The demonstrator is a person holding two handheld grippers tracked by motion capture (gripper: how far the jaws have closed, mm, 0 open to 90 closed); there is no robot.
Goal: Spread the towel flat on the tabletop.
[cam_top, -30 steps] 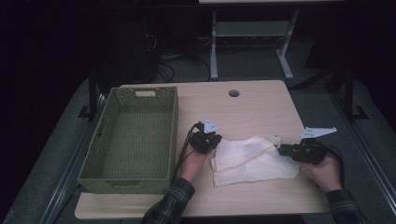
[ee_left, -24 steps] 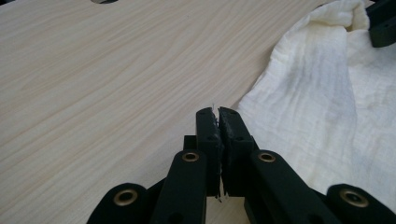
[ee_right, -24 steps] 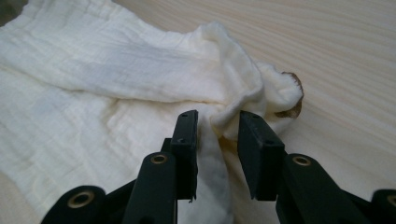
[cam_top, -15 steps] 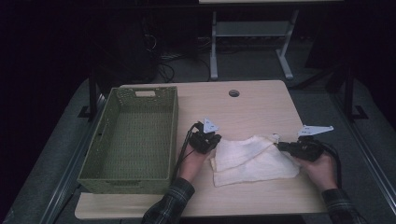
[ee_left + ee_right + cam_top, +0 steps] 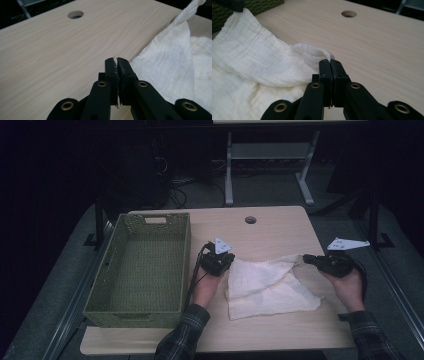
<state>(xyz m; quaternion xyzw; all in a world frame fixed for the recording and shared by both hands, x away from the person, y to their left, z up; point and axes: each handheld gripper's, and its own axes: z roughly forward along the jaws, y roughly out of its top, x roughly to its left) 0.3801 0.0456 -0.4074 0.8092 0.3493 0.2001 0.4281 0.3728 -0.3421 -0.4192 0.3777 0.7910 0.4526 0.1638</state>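
the right gripper has just closed its jaws on a corner of the cloth, lifting it at centre right. the left gripper is pinched on the cloth's left corner. one cloth, one basket at left, on one table.

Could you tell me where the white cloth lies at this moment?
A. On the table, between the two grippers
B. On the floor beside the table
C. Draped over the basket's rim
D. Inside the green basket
A: the white cloth lies on the table between the left gripper and the right gripper, which pinches one corner; the green basket stands apart.
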